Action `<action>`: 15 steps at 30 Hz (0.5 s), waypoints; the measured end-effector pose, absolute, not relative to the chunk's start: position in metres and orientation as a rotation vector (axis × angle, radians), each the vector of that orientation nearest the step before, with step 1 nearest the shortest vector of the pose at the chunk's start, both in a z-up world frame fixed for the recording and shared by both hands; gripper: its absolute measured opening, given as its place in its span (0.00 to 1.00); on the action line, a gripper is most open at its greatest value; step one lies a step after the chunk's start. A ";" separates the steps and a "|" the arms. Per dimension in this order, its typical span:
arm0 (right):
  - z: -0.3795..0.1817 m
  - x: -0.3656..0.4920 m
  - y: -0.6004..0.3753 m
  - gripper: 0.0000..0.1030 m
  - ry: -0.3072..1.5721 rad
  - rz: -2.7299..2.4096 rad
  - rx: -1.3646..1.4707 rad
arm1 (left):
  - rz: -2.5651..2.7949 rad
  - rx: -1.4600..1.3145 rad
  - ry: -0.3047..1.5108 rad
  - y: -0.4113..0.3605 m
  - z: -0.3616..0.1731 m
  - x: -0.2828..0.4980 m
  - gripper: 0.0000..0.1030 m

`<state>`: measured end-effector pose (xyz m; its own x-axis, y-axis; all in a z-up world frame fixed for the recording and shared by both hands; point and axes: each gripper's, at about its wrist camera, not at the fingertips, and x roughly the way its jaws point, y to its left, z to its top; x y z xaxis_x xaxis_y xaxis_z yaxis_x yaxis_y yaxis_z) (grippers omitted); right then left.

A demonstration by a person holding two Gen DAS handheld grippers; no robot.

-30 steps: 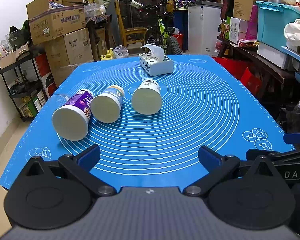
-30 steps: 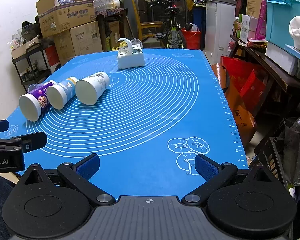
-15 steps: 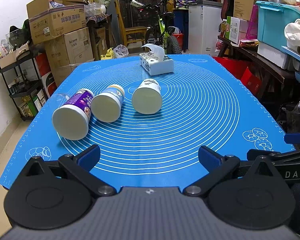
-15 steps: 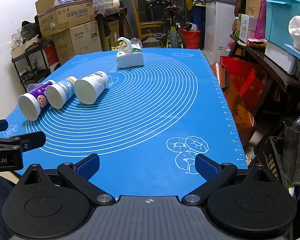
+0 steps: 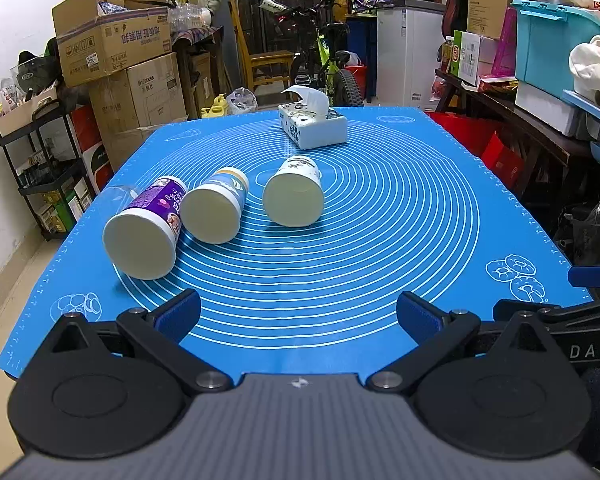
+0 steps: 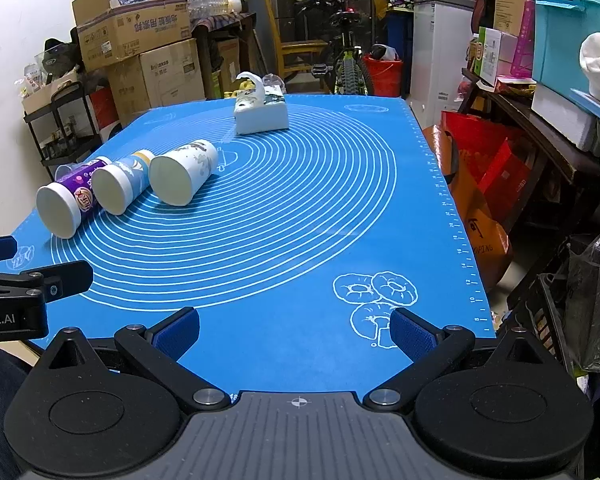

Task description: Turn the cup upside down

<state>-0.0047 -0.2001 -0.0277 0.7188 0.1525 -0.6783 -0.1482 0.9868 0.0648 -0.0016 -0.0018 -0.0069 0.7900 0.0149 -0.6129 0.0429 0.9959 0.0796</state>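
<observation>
Three paper cups lie on their sides in a row on the blue mat (image 5: 380, 240), bottoms toward me: a purple cup (image 5: 146, 226) on the left, a light blue cup (image 5: 216, 206) in the middle, a white patterned cup (image 5: 294, 196) on the right. They also show in the right wrist view: purple cup (image 6: 68, 196), light blue cup (image 6: 122, 186), white cup (image 6: 184, 176). A clear cup (image 5: 120, 196) lies behind the purple one. My left gripper (image 5: 298, 314) is open and empty at the mat's near edge. My right gripper (image 6: 294, 330) is open and empty, to the right of the left one.
A white tissue box (image 5: 312, 128) stands at the far middle of the mat. Cardboard boxes (image 5: 116, 48) and a shelf rack stand to the left. A bicycle (image 5: 332, 64) and cabinet stand behind; red bags (image 6: 480, 168) and storage bins stand to the right.
</observation>
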 end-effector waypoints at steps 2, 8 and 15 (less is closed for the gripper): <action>-0.028 -0.005 -0.200 0.98 0.751 0.166 0.006 | -0.015 0.091 0.659 -0.002 -0.007 -0.002 1.00; -0.029 -0.004 -0.199 0.98 0.754 0.162 0.008 | -0.014 0.092 0.664 -0.002 -0.008 -0.001 1.00; -0.027 0.000 -0.198 0.98 0.742 0.165 -0.014 | -0.013 0.110 0.657 -0.005 -0.007 0.003 1.00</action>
<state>0.0005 -0.1985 -0.0271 0.7245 0.1444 -0.6739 -0.1546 0.9869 0.0452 0.0034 -0.0049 -0.0075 0.7922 0.0230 -0.6099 0.0465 0.9941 0.0979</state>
